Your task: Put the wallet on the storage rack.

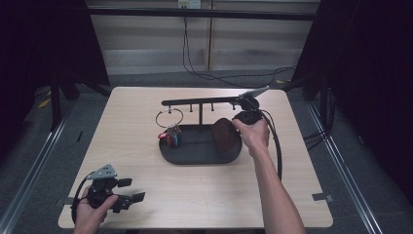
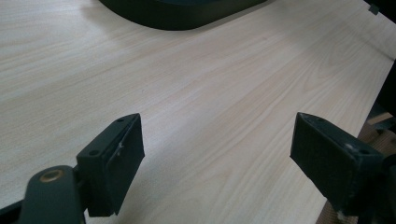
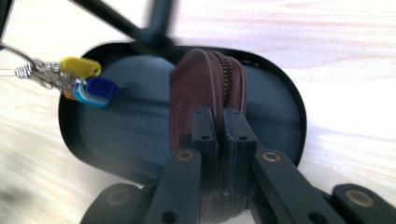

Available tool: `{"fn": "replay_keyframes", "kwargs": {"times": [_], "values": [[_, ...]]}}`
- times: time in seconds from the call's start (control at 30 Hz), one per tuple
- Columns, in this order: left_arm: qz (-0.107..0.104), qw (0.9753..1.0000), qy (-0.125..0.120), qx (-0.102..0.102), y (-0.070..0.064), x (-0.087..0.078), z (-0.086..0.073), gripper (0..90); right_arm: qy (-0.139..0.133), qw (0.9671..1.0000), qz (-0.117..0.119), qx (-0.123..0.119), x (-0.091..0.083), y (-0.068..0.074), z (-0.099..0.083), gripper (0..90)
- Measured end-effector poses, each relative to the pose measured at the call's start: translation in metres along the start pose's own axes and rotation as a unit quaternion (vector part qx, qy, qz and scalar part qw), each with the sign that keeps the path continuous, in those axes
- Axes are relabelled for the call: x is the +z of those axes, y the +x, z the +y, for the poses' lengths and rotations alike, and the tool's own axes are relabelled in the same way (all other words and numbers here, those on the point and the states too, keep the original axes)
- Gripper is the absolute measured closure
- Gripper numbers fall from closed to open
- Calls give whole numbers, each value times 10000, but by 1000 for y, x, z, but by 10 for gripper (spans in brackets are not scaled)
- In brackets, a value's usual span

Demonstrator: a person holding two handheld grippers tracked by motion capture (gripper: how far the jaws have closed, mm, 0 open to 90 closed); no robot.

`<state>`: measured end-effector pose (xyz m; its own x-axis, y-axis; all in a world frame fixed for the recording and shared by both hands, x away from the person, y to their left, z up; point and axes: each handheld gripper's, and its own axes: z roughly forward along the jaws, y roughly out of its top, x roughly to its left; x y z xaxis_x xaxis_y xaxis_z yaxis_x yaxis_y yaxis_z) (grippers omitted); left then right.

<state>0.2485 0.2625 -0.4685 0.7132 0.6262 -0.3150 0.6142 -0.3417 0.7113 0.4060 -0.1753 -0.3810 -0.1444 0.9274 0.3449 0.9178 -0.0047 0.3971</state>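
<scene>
A dark brown zippered pouch point(image 1: 223, 134) stands on edge in the right part of a black oval tray point(image 1: 195, 155). My right gripper point(image 1: 242, 118) is shut on the pouch's point(image 3: 196, 88) zippered rim, its jaws pressed together around it above the tray point(image 3: 280, 116). A bunch of coloured key tags point(image 1: 170, 135) hangs from a wire ring on the rack's bar, over the tray's left side; the tags point(image 3: 88, 84) show yellow and blue. My left gripper point(image 1: 135, 190) rests near the table's front left corner, open, with bare wood between its fingers point(image 2: 114, 163).
A black rack point(image 1: 200, 101) with a horizontal peg bar rises from the tray. The light wooden table point(image 1: 146, 195) ends close to my left gripper. Cables trail across the floor behind the table, and the right gripper's cable loops beside the tray.
</scene>
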Motion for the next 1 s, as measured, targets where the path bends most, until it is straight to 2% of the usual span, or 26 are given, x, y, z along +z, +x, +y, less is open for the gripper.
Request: {"fn": "replay_keyframes", "kwargs": {"times": [0.03,0.13,0.23,0.4,0.43,0.47,0.57,0.63,0.83,0.87,0.93,1.0], "values": [[-2,10000,-1,8,0,0,0,172,21,10000,6,89,4,-5,-2,846],[5,10000,12,18,0,0,0,172,25,9999,-16,143,7,-9,-4,846],[16,10000,20,6,0,1,0,172,22,9994,184,290,13,-14,-8,846],[18,10000,14,32,0,0,0,172,48,9991,257,337,23,-16,-12,845],[16,10000,10,33,0,0,0,172,44,9985,367,402,27,-17,-14,844],[11,10000,12,27,0,0,0,172,61,9989,332,323,29,-17,-14,841],[11,10000,14,38,0,0,0,172,55,9991,277,301,33,-19,-16,827],[0,10000,10,41,0,0,0,172,52,9996,160,245,35,-20,-17,824],[2,10000,25,22,-1,1,0,172,-49,9998,51,183,34,-21,-18,827],[6,10000,24,28,-1,0,0,172,-53,9997,109,211,33,-21,-17,802],[14,10000,17,32,0,0,0,172,-167,9997,37,168,31,-21,-17,782],[5,10000,18,26,0,0,0,172,-145,9997,86,153,30,-21,-18,748]]}}
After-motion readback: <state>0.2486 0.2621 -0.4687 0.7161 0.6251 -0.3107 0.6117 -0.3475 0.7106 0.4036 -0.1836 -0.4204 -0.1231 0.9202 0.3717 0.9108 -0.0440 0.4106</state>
